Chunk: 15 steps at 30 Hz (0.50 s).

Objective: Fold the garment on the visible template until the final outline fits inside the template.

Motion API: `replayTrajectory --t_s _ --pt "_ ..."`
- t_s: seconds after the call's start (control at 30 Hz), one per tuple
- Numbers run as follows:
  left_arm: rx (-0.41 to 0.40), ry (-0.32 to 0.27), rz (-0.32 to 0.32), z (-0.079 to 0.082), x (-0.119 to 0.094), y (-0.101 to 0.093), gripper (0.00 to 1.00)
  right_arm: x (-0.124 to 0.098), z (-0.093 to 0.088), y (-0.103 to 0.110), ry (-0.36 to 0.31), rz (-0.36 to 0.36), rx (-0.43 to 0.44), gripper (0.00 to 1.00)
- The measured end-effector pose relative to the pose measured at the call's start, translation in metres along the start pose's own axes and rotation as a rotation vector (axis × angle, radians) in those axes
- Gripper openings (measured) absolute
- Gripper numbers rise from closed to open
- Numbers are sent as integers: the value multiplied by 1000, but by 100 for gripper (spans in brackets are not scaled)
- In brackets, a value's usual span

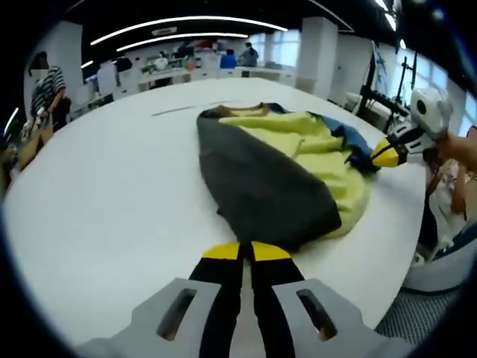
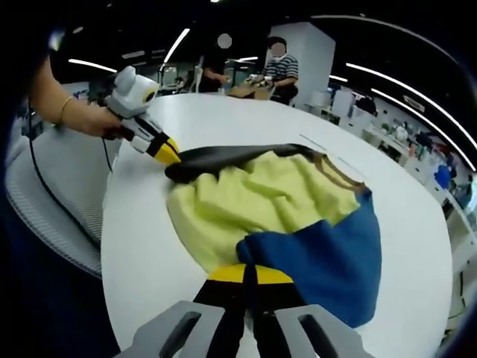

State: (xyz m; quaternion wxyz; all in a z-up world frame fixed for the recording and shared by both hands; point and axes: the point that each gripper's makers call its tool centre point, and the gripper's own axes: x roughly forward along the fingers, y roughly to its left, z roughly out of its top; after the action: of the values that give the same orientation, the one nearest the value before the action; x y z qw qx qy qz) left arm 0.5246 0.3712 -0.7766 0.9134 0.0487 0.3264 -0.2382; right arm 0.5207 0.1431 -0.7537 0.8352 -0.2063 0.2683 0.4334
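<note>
In the left gripper view, the left gripper (image 1: 246, 252) sits nearest, its yellow-tipped jaws pressed together on the near edge of the garment (image 1: 283, 168), at the dark grey panel. The garment lies crumpled on the white table (image 1: 112, 194), grey in front, yellow behind, a strip of blue at the far side. There the right gripper (image 1: 380, 154) comes in from the right, its jaws closed on the blue and yellow edge, a hand (image 1: 456, 149) behind it.

The right gripper view looks from the opposite side: its own jaws are clamped on the blue panel, which here spreads wide, with yellow beyond and the grey reduced to a narrow band. Farther off, a standing person (image 2: 279, 71) in a striped top is beside the table.
</note>
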Motion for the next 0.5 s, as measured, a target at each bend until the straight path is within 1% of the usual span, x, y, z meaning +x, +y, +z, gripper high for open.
replayTrajectory --t_s 0.1,0.27,0.33,0.4,0.5 --pt "-23 -31 -7 7 -5 0 1 -5 7 -4 -19 -11 7 0" --pt "-23 -63 -3 19 -12 7 1 -17 21 -17 -68 -33 38 0" --pt "-54 -100 5 30 -15 14 0 -21 25 -22 -79 -41 65 0" --pt "-64 -128 20 38 -19 24 0 -27 30 -29 -95 -53 82 0" --pt "-56 -133 48 44 -24 37 0 -37 36 -43 -111 -85 87 0"
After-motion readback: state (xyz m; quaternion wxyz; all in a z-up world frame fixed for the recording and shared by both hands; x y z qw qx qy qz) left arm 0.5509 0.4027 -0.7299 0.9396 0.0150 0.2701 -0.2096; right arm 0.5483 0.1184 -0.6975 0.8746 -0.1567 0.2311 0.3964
